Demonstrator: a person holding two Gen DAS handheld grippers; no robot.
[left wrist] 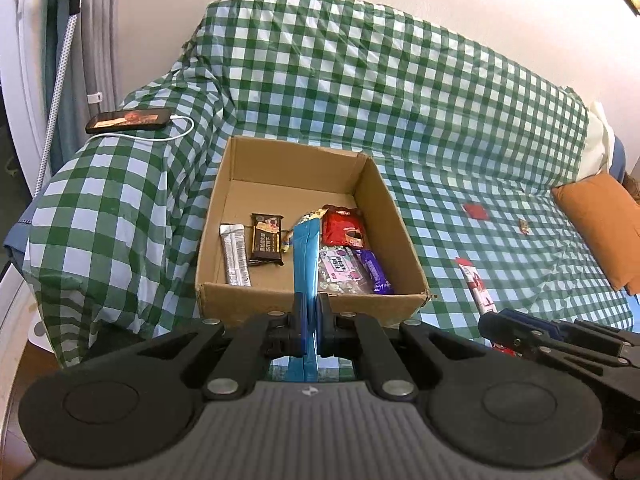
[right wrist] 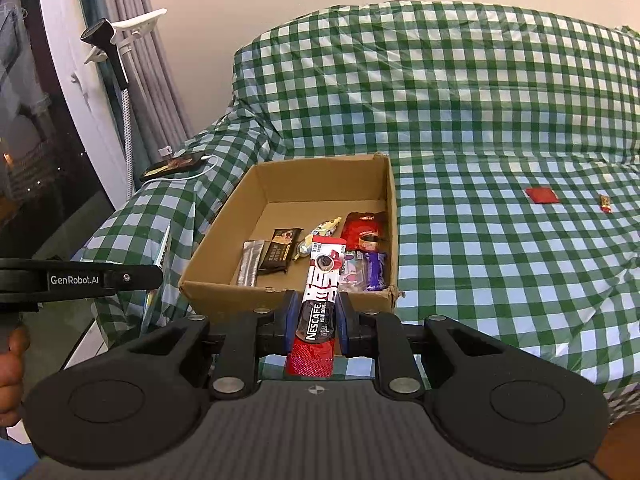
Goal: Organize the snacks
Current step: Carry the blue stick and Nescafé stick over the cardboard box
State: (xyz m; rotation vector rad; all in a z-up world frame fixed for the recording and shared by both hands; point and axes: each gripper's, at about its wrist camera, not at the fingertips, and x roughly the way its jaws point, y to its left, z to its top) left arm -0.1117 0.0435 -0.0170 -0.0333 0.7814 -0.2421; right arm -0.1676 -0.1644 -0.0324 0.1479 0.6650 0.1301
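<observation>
An open cardboard box [left wrist: 400,224] [right wrist: 392,216] sits on the green checked sofa cover and holds several snack packets: a silver stick [left wrist: 235,255], a dark brown bar [left wrist: 267,240], a red pack [left wrist: 343,226] and a purple bar [left wrist: 374,272]. My left gripper [left wrist: 309,312] is shut on a thin blue packet [left wrist: 306,256] held edge-on, just before the box's near wall. My right gripper [right wrist: 318,312] is shut on a red, white and black Nescafe stick [right wrist: 320,300], also at the near wall. The right gripper shows at the left wrist view's right edge [left wrist: 532,332].
On the seat to the right lie a red square sachet [right wrist: 541,195] [left wrist: 475,212] and a small wrapped candy [right wrist: 605,203] [left wrist: 524,226]. A phone [left wrist: 128,119] on a charging cable rests on the sofa arm. An orange cushion [left wrist: 604,224] lies far right. A hand [right wrist: 10,376] shows left.
</observation>
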